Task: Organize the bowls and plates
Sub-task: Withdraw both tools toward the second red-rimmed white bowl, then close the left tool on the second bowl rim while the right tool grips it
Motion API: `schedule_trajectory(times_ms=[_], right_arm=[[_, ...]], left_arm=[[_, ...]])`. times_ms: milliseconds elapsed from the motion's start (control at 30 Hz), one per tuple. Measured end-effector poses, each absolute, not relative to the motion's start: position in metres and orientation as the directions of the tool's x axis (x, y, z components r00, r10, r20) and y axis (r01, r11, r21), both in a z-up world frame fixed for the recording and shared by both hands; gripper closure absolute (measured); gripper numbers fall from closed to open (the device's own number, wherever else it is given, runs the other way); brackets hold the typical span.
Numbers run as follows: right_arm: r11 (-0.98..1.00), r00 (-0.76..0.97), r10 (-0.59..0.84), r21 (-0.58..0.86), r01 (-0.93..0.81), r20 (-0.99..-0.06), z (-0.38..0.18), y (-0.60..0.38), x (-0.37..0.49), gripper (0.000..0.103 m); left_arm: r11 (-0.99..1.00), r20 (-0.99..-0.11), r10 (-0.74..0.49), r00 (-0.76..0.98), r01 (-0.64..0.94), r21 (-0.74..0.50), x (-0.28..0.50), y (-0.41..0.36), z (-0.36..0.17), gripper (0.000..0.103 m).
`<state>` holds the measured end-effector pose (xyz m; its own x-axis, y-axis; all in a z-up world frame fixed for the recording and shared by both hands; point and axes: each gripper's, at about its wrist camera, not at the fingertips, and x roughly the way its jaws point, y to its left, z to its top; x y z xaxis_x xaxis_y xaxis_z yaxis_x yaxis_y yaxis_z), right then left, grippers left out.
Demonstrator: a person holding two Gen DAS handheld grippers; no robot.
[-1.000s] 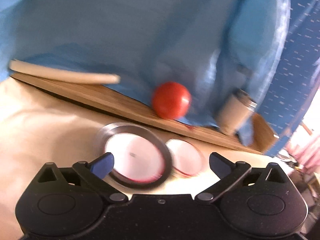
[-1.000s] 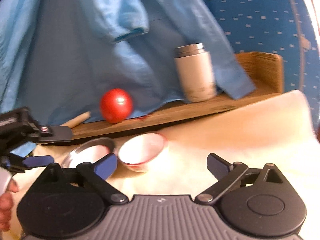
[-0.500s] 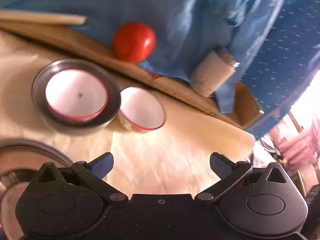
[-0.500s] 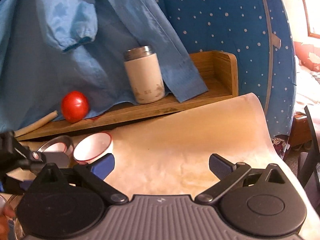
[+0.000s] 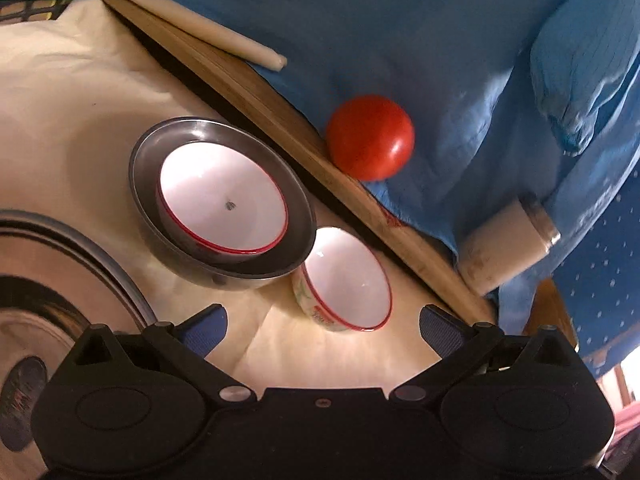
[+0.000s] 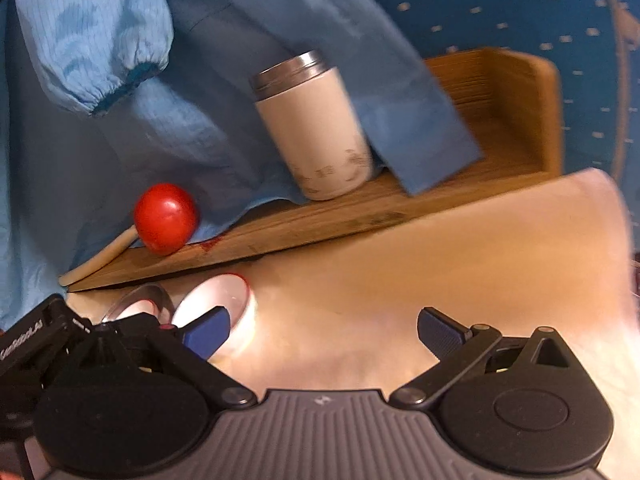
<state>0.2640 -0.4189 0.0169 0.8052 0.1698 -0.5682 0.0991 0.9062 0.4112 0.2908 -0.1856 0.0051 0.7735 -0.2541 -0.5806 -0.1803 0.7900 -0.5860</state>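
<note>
- White ceramic bowl with a red rim and a printed outer wall (image 5: 344, 280): stands alone on the cream table covering (image 5: 60, 112), just ahead of the left gripper (image 5: 322, 322), between its spread blue-padded fingers (image 5: 204, 326); nothing held.
- Right gripper (image 6: 322, 334): jaws released wide, empty, above bare covering; its left finger overlaps the same bowl in view.
- Second red-rimmed white bowl (image 5: 224, 200): nested inside a grey stainless steel bowl (image 5: 292, 216), which touches the lone bowl's rim. A small dark speck sits at its centre.
- Large shiny steel plate (image 5: 60, 280): cut off at the left edge of the left wrist view, partly behind the gripper body.
- Wooden shelf board (image 5: 280, 128): runs behind the bowls, carrying a smooth red ball-shaped object (image 5: 370, 138), a pale round stick (image 5: 192, 24) and a cream cylindrical tumbler with a metal lid (image 6: 316, 132).
- Blue fabric garment (image 6: 160, 112): drapes over the shelf, hiding its back; one elastic cuff visible.
- Right wrist view: motion-blurred; bowls there are indistinct.
</note>
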Motion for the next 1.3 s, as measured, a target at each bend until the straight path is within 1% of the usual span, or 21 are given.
schedule_trajectory(times_ms=[100, 200, 267, 400, 467, 533, 567, 700, 800, 833, 900, 1000, 1100, 1200, 1267, 1300], right_arm=[[0.893, 0.801, 0.211, 0.444, 0.075, -0.56, 0.015, -0.418, 0.28, 0.004], [0.874, 0.793, 0.25, 0.481, 0.062, -0.556, 0.01, -0.419, 0.296, 0.006], [0.869, 0.789, 0.263, 0.491, 0.055, -0.555, 0.007, -0.417, 0.303, 0.01], [0.867, 0.781, 0.293, 0.497, 0.026, -0.551, 0.001, -0.413, 0.309, 0.019], [0.864, 0.778, 0.301, 0.504, 0.023, -0.552, -0.002, -0.412, 0.31, 0.023], [0.856, 0.777, 0.315, 0.517, 0.016, -0.545, -0.003, -0.412, 0.311, 0.029], [0.851, 0.777, 0.326, 0.525, 0.008, -0.539, -0.003, -0.412, 0.311, 0.029], [0.838, 0.772, 0.355, 0.546, -0.012, -0.527, -0.006, -0.411, 0.314, 0.039], [0.831, 0.768, 0.368, 0.556, -0.019, -0.524, -0.009, -0.409, 0.316, 0.04], [0.828, 0.77, 0.37, 0.56, -0.02, -0.52, -0.009, -0.409, 0.316, 0.042], [0.823, 0.78, 0.367, 0.567, -0.019, -0.507, -0.008, -0.412, 0.314, 0.042], [0.817, 0.786, 0.366, 0.576, -0.016, -0.498, -0.008, -0.417, 0.312, 0.042], [0.816, 0.782, 0.374, 0.578, -0.021, -0.5, -0.009, -0.417, 0.313, 0.044], [0.816, 0.778, 0.384, 0.577, -0.033, -0.498, -0.009, -0.417, 0.313, 0.047], [0.816, 0.775, 0.391, 0.577, -0.041, -0.497, -0.011, -0.415, 0.315, 0.048], [0.815, 0.773, 0.394, 0.578, -0.044, -0.497, -0.012, -0.413, 0.315, 0.049]], left_arm=[[0.798, -0.556, -0.267, 0.787, -0.143, -0.585, 0.287, -0.192, 0.006, 0.001], [0.805, -0.55, -0.245, 0.798, -0.149, -0.574, 0.286, -0.196, 0.004, 0.003], [0.818, -0.549, -0.21, 0.809, -0.162, -0.552, 0.288, -0.198, 0.003, 0.007], [0.809, -0.528, -0.161, 0.834, -0.195, -0.554, 0.287, -0.199, 0.002, 0.014], [0.824, -0.523, -0.143, 0.84, -0.191, -0.533, 0.285, -0.204, 0.003, 0.023], [0.837, -0.505, -0.15, 0.85, -0.163, -0.523, 0.282, -0.209, 0.002, 0.024], [0.845, -0.502, -0.144, 0.853, -0.158, -0.51, 0.281, -0.212, 0.002, 0.024], [0.842, -0.484, -0.124, 0.867, -0.166, -0.513, 0.278, -0.213, 0.001, 0.024], [0.842, -0.469, -0.118, 0.875, -0.162, -0.515, 0.274, -0.218, 0.004, 0.026], [0.856, -0.453, -0.121, 0.884, -0.138, -0.499, 0.272, -0.222, 0.006, 0.03], [0.872, -0.417, -0.12, 0.901, -0.106, -0.478, 0.269, -0.227, 0.009, 0.029], [0.858, -0.437, -0.138, 0.889, -0.113, -0.501, 0.275, -0.225, 0.007, 0.025], [0.834, -0.474, -0.167, 0.864, -0.132, -0.535, 0.286, -0.218, 0.002, 0.026], [0.799, -0.514, -0.201, 0.834, -0.164, -0.578, 0.295, -0.209, -0.007, 0.032], [0.782, -0.526, -0.214, 0.823, -0.178, -0.597, 0.3, -0.204, -0.01, 0.039], [0.776, -0.528, -0.215, 0.822, -0.185, -0.604, 0.3, -0.202, -0.011, 0.041]])
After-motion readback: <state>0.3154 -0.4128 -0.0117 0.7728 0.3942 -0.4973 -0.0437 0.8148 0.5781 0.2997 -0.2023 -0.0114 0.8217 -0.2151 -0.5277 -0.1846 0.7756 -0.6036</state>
